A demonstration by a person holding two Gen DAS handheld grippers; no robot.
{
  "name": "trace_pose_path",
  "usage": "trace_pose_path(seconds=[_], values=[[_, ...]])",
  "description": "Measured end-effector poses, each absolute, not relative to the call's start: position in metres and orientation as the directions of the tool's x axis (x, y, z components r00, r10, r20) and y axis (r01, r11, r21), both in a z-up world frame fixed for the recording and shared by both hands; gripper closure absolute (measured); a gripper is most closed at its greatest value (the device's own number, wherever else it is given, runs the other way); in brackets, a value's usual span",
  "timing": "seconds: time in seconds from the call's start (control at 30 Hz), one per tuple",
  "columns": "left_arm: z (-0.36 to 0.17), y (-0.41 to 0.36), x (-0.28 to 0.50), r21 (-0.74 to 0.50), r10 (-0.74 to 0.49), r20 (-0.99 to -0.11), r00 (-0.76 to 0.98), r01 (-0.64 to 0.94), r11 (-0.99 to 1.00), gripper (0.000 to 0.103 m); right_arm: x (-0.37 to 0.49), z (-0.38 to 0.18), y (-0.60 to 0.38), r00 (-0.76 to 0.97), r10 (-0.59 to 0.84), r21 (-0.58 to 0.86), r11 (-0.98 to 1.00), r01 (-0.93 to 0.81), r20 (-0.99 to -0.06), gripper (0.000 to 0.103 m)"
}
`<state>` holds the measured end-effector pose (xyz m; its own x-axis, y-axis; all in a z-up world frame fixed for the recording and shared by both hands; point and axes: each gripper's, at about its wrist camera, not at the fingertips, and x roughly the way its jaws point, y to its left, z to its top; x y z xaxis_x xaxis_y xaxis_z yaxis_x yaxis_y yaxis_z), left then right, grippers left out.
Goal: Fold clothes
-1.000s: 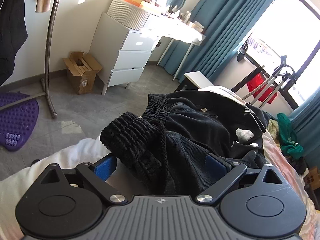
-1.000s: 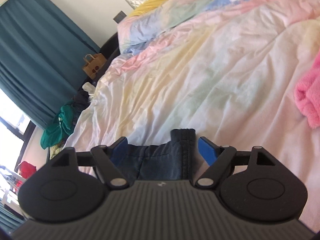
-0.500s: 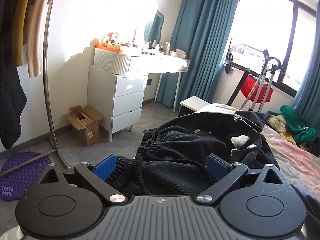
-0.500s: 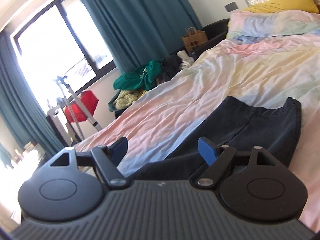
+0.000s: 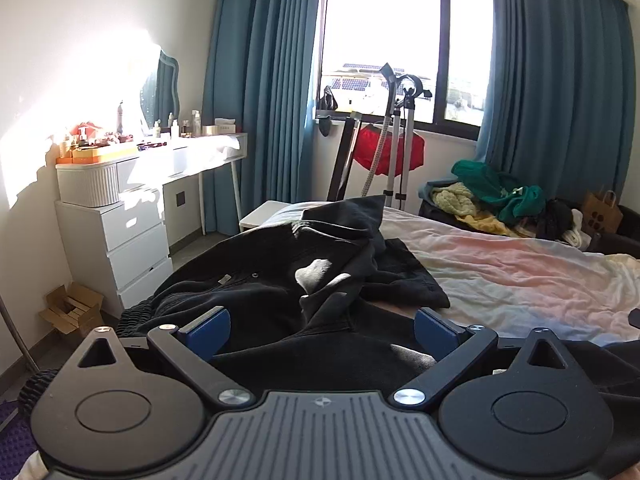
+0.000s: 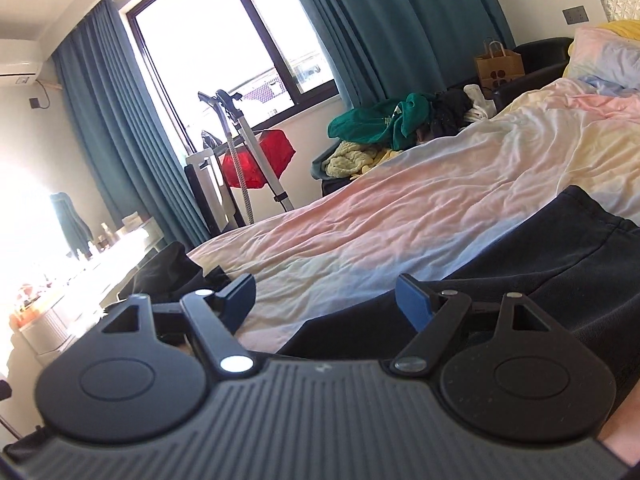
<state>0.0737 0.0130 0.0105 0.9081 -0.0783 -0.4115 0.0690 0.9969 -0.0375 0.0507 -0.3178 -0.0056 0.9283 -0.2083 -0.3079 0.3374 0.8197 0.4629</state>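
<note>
Your left gripper (image 5: 322, 328) stands wide apart over crumpled black trousers (image 5: 280, 292), its blue pads not pressing the cloth. Your right gripper (image 6: 326, 302) is also spread wide, holding nothing, with a dark trouser leg (image 6: 540, 256) lying flat beside and under it. Both garments rest on the bed (image 6: 400, 216) with its pastel sheet. Beyond, a clothes heap (image 5: 492, 196), teal curtains (image 5: 260, 80) and a bright window (image 6: 224, 40).

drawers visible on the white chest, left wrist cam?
3. The white chest stands left of the bed, under the ribbed box: top drawer, middle drawer, bottom drawer. None appear hidden.
</note>
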Motion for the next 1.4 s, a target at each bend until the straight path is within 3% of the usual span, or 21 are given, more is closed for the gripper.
trace_pose_path(seconds=[0.13,0.17,0.3,0.5,0.8,0.93,0.97,1.0,1.07,1.2,1.4], values=[[-0.015,-0.010,0.095,-0.016,-0.093,-0.435,0.896,0.096,0.995,0.003,0.063,-0.015,-0.315,0.932,-0.125,0.490,0.822,0.289,-0.340,0.024],[-0.022,-0.011,0.099,-0.014,-0.093,-0.449,0.889,0.098,0.995,0.003,0.069,-0.016,-0.314,0.932,-0.097,0.493,0.826,0.271,-0.350,0.031],[-0.044,-0.004,0.115,-0.008,-0.090,-0.486,0.869,0.098,0.995,0.003,0.106,-0.021,-0.308,0.920,0.011,0.527,0.823,0.214,-0.391,0.032],[-0.064,0.007,0.135,0.038,-0.067,-0.488,0.870,0.097,0.995,0.003,0.200,-0.047,-0.298,0.893,0.197,0.735,0.651,0.189,-0.404,0.032],[-0.084,0.033,0.155,-0.110,-0.132,-0.510,0.850,0.088,0.990,0.003,0.326,-0.109,-0.257,0.860,0.269,0.852,0.433,0.293,-0.433,0.031],[-0.088,0.043,0.158,-0.188,-0.164,-0.484,0.860,0.081,0.979,0.001,0.355,-0.110,-0.248,0.884,0.163,0.812,0.494,0.311,-0.438,0.032],[-0.089,0.045,0.159,-0.207,-0.172,-0.477,0.862,0.080,0.975,0.001,0.361,-0.109,-0.247,0.889,0.132,0.801,0.507,0.319,-0.438,0.039],[-0.090,0.047,0.159,-0.219,-0.177,-0.471,0.864,0.080,0.972,0.001,0.366,-0.108,-0.248,0.885,0.099,0.782,0.521,0.343,-0.454,0.059],[-0.091,0.046,0.160,-0.216,-0.179,-0.465,0.867,0.085,0.973,0.001,0.376,-0.104,-0.250,0.864,0.040,0.733,0.549,0.400,-0.501,0.087],[-0.090,0.043,0.156,-0.199,-0.182,-0.454,0.872,0.100,0.975,0.001,0.378,-0.077,-0.254,0.867,-0.054,0.649,0.640,0.411,-0.495,0.092],[-0.092,0.040,0.145,-0.271,-0.281,-0.424,0.861,0.175,0.946,0.001,0.351,-0.031,-0.320,0.867,-0.223,0.571,0.676,0.466,-0.445,0.092]])
